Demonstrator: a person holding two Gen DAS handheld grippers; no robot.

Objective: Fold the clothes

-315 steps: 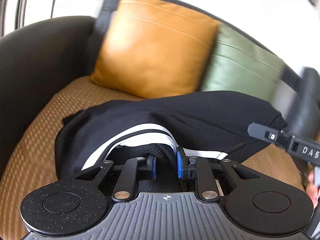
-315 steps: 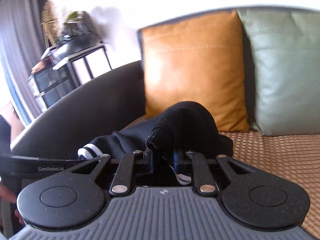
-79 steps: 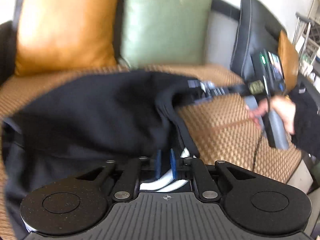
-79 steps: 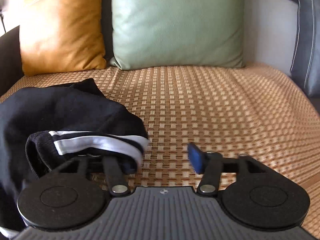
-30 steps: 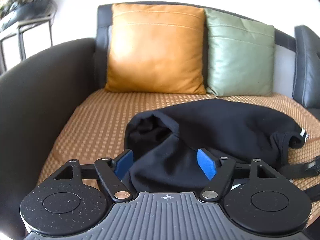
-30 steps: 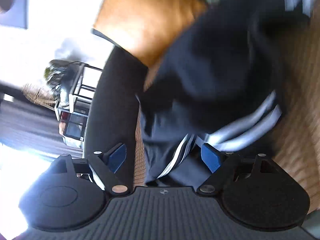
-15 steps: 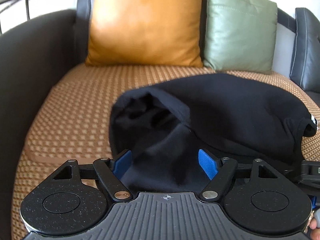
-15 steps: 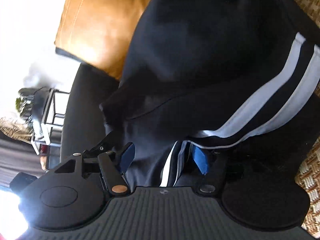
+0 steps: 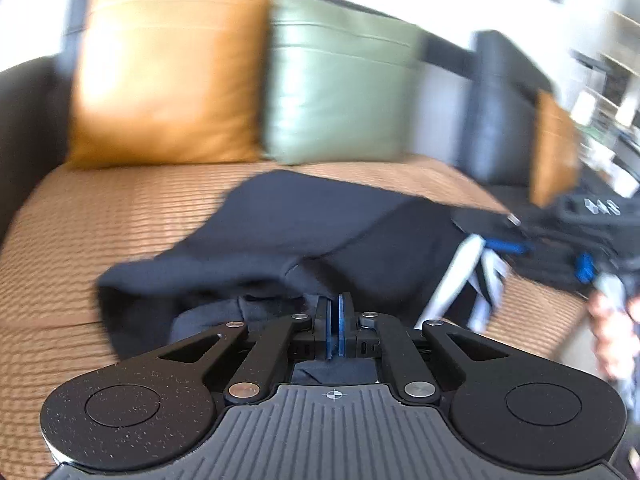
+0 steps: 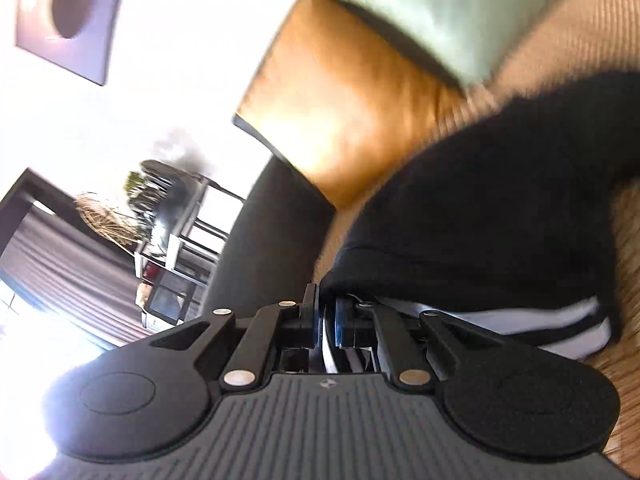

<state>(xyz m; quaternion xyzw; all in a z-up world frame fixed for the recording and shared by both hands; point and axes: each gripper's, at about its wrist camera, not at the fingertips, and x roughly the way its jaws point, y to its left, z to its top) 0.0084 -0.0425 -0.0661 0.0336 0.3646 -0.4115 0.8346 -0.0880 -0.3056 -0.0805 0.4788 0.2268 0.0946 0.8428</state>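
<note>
Here the left gripper point(image 9: 333, 325) is clamped on the near edge of the black garment point(image 9: 320, 224), which spreads ahead over the woven seat point(image 9: 100, 216). The right gripper point(image 10: 327, 322) is pinched on its white-striped hem point(image 10: 520, 316), the cloth bunched just beyond its fingers.

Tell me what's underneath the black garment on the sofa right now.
The black garment lies on the woven tan seat cover, which shows around its edges. Both the left hand-held gripper and right hand-held gripper pinch its edges. Anything beneath its middle is covered.

Black garment point(image 9: 320, 224), white stripes point(image 10: 520, 318)
</note>
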